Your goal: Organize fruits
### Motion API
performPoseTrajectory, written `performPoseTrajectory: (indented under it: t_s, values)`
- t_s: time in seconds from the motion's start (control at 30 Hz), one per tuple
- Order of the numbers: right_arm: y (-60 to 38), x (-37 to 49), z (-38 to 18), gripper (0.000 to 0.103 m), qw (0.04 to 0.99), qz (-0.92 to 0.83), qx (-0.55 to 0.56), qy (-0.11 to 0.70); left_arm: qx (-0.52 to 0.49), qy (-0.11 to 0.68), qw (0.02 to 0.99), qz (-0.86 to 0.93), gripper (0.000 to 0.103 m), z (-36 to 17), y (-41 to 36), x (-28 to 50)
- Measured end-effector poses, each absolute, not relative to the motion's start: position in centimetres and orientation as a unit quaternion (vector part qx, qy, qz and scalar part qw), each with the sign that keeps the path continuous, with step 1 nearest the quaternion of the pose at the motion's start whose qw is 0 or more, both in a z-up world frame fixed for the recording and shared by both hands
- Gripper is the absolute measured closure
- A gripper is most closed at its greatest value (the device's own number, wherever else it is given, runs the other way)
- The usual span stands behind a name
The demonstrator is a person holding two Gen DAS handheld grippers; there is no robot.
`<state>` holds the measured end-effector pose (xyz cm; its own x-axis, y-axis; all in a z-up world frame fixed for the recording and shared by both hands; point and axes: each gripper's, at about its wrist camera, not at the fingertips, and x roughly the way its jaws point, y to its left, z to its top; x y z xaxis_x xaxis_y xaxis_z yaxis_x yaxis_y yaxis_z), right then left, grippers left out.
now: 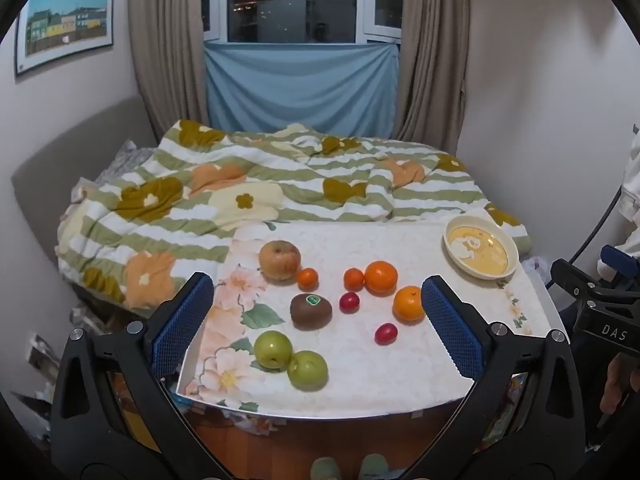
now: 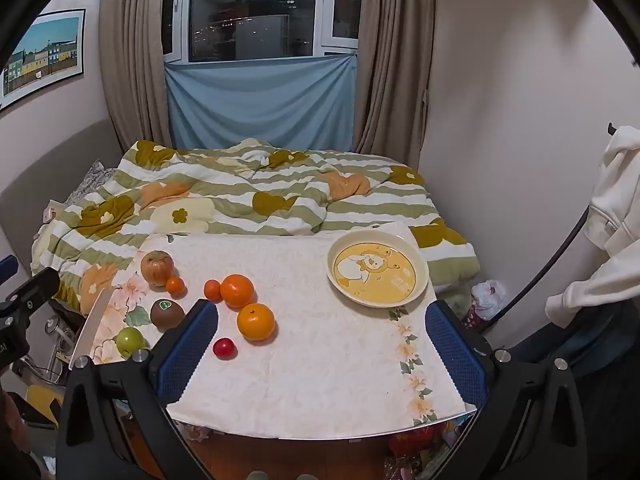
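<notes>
Fruits lie loose on the bench, all left of the empty bowl: apple, kiwi, oranges, tomatoes. We hold both claws, left and right, released and empty, short of them. Round fruit may roll off if we nudge it.

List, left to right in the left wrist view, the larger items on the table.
Apple → kiwi → the farther big orange → the nearer big orange → yellow dish. The green fruits overlap others in this order, so they are omitted.
</notes>
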<state>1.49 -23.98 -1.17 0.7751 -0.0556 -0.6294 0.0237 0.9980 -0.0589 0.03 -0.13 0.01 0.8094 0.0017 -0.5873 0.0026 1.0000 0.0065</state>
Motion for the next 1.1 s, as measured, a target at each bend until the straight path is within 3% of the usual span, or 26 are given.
performPoseTrajectory:
  t_s: [1.1]
  values:
    - [-23.6, 1.1, -2.2, 0.0, 0.934, -0.008, -0.024, 0.356, -0.005, 0.331, 0.944, -0.006, 0.0, -1.2, -0.4, -0.1]
